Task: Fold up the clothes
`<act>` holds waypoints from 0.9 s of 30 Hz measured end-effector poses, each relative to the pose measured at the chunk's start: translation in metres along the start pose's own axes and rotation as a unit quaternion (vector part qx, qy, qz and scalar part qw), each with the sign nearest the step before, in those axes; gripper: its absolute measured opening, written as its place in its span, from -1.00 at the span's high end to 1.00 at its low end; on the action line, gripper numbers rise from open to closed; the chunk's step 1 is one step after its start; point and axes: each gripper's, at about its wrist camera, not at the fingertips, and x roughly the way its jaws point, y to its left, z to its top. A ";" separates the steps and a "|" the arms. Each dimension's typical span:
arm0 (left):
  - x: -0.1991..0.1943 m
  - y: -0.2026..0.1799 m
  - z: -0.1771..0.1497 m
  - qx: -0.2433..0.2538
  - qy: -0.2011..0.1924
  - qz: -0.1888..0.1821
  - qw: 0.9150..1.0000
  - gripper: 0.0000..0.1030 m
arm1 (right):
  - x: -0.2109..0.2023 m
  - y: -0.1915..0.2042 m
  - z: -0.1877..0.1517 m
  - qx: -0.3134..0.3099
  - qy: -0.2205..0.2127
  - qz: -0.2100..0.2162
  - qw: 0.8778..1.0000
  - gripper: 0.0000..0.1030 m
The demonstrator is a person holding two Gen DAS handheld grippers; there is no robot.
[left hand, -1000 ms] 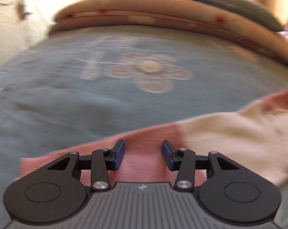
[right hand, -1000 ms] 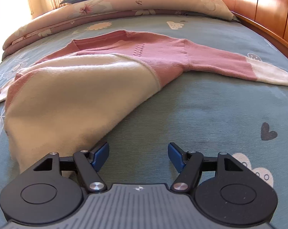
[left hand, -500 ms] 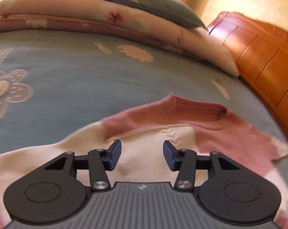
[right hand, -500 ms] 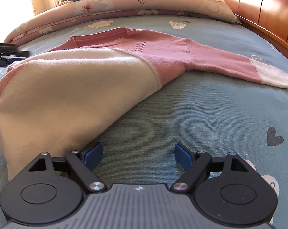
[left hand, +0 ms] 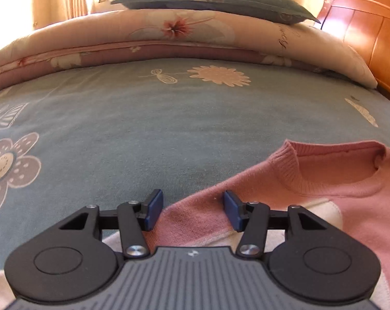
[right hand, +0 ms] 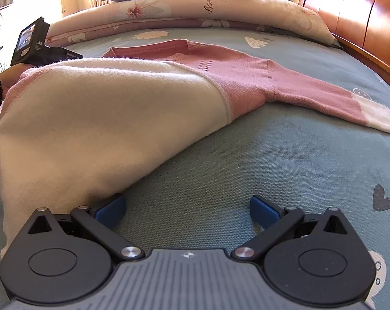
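The left gripper (left hand: 192,210), jaws just widened and parted, grips nothing; the sweater's (left hand: 324,180) pink shoulder edge lies under its right finger. The right gripper (right hand: 187,210), jaws just spread wide, is released; the sweater's cream hem touches its left finger (right hand: 112,208).

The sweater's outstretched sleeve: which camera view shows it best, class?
The right wrist view: the sleeve runs whole across the bedspread to its cream cuff. The left wrist view shows only the sweater's collar and shoulder.
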 end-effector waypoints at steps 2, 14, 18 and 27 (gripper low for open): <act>-0.014 -0.004 -0.003 0.019 -0.004 0.001 1.000 -0.02 | -0.001 0.000 0.000 -0.002 0.000 -0.001 1.000 -1.00; -0.164 -0.043 -0.044 0.093 -0.001 -0.096 0.991 -0.27 | -0.042 0.010 0.003 0.040 0.001 0.017 0.999 -1.00; -0.219 -0.077 -0.067 0.142 -0.014 -0.147 0.979 -0.37 | -0.068 0.015 0.001 0.033 -0.014 0.016 0.999 -1.00; -0.299 -0.172 -0.135 0.311 -0.067 -0.174 0.932 -0.55 | -0.108 0.005 -0.023 0.056 -0.014 0.008 0.998 -1.00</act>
